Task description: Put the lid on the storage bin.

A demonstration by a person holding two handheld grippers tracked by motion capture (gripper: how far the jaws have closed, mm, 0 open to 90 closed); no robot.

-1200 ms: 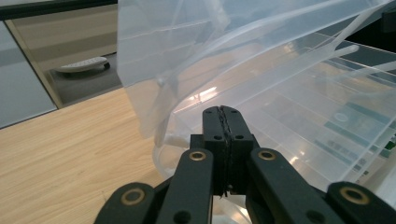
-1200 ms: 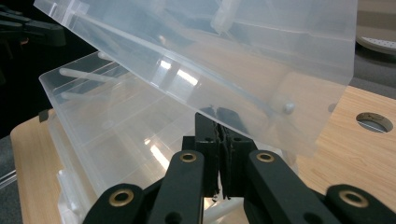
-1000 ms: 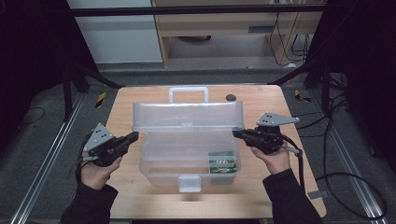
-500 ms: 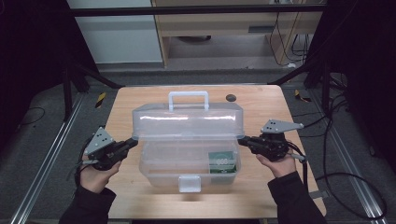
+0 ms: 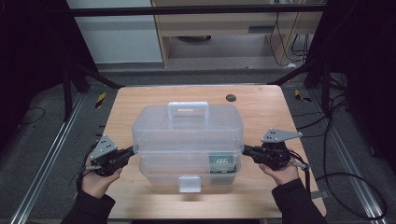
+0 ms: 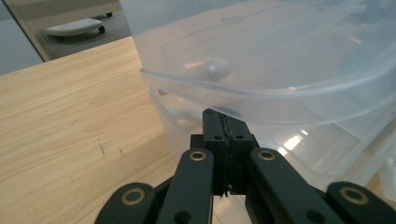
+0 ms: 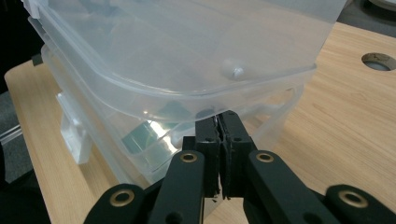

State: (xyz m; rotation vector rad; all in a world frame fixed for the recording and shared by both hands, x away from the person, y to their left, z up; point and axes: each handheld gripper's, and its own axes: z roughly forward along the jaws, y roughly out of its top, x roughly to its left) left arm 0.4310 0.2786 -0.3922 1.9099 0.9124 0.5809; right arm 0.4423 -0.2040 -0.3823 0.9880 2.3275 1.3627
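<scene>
A clear plastic toolbox point(image 5: 187, 165) stands mid-table, its lid point(image 5: 187, 126) with a moulded handle point(image 5: 188, 111) hovering slightly above the base. Inside the base lies a green packet point(image 5: 223, 163). My left gripper point(image 5: 132, 150) is shut with nothing between its jaws, its tips tucked under the lid's left end rim. My right gripper point(image 5: 245, 150) is likewise shut on nothing, under the right end rim. In the left gripper view the shut tips point(image 6: 225, 122) sit just below the lid rim point(image 6: 280, 98). The right gripper view shows the same: tips point(image 7: 218, 122) below the lid point(image 7: 187, 60).
The wooden table point(image 5: 261, 112) has a dark cable hole point(image 5: 230, 98) behind the box. A white latch point(image 5: 189, 183) hangs at the box's front. Black frame posts and cables stand on the floor on both sides.
The lid has come down toward the base, and both grippers have sunk with it at its two ends. Both grippers stayed shut.
</scene>
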